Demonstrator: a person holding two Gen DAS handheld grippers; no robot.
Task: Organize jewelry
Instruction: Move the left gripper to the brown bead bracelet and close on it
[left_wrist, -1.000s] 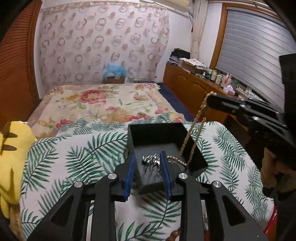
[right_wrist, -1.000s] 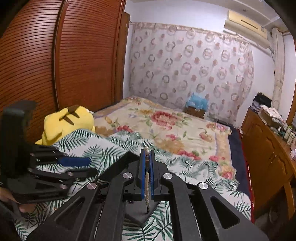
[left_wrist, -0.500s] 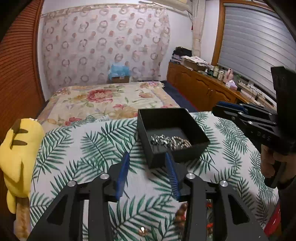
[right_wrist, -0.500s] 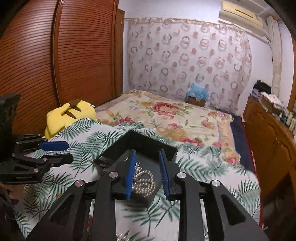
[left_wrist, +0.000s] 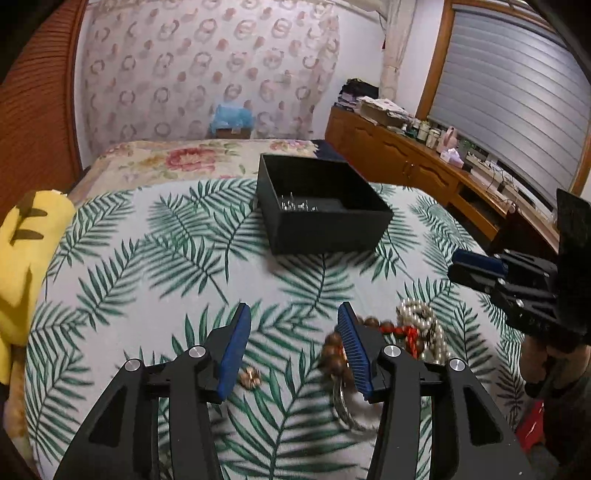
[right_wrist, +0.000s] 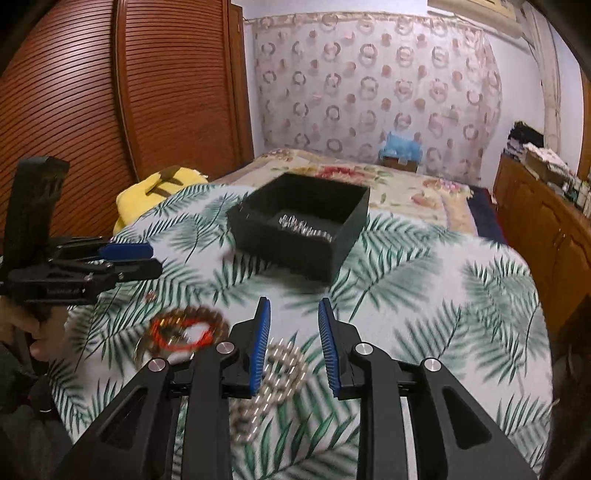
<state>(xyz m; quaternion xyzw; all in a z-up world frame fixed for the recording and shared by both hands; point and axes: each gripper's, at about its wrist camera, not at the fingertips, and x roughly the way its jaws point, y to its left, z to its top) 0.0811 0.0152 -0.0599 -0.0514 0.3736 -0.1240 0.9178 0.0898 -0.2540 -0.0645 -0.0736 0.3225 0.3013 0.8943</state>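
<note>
Box: we see one black box (left_wrist: 325, 218) holding silver chains (right_wrist: 303, 225).
Loose pieces: we count one wooden bead bracelet (right_wrist: 192, 317), one pearl string (right_wrist: 273, 376).
Grippers: our left gripper (left_wrist: 293, 339) and right gripper (right_wrist: 293, 332) gape, empty.

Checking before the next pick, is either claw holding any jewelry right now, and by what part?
Nothing is held. The left claw and right claw are both open over the loose beads.
</note>
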